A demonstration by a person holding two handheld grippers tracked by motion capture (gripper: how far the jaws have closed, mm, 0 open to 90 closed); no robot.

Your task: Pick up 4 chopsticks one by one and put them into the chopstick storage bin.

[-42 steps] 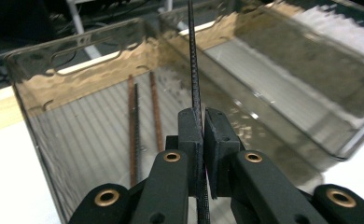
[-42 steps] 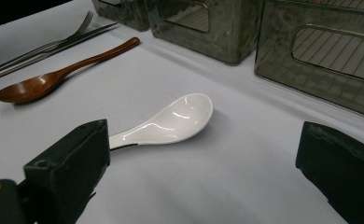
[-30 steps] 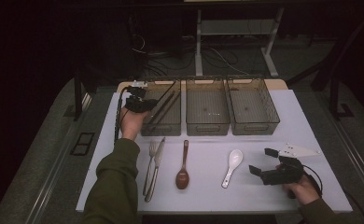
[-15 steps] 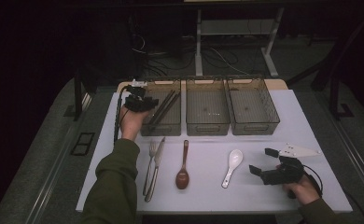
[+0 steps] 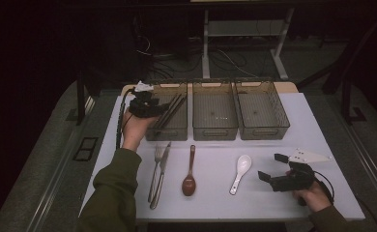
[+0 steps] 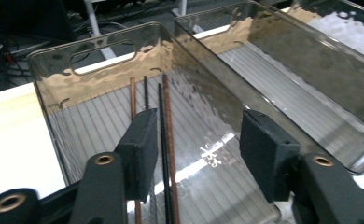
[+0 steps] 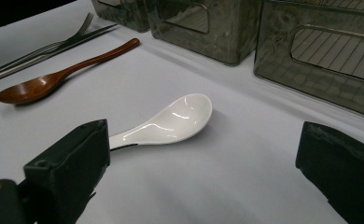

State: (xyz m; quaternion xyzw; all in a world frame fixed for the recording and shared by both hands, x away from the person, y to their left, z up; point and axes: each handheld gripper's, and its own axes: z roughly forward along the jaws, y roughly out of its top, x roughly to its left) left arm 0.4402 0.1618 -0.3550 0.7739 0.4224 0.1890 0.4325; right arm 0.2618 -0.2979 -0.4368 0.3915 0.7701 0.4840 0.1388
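Observation:
My left gripper (image 5: 158, 109) hovers over the near-left part of the left clear bin (image 5: 167, 136). Its jaws have just been opening and stand apart with nothing pressed between the pads (image 6: 140, 144). Several chopsticks (image 6: 166, 105), brown and black, lie loose on the ribbed floor of that bin (image 6: 101, 51) below the jaws; they also show as chopsticks (image 5: 173, 109) in the high view. My right gripper (image 5: 272, 167) rests low at the table's right front, open. The white ceramic spoon (image 7: 171, 121) lies on the table just ahead of it, apart from the pads.
A middle bin (image 5: 214, 133) and a right bin (image 5: 264, 134) stand beside the left one. A fork (image 5: 155, 169), a knife (image 5: 162, 171), a wooden spoon (image 5: 190, 175) and the white spoon (image 5: 239, 171) lie in a row on the white table.
My left hand has lifted a little above the left bin and its jaws have parted. The chopsticks stay in the bin. The right hand has not moved.

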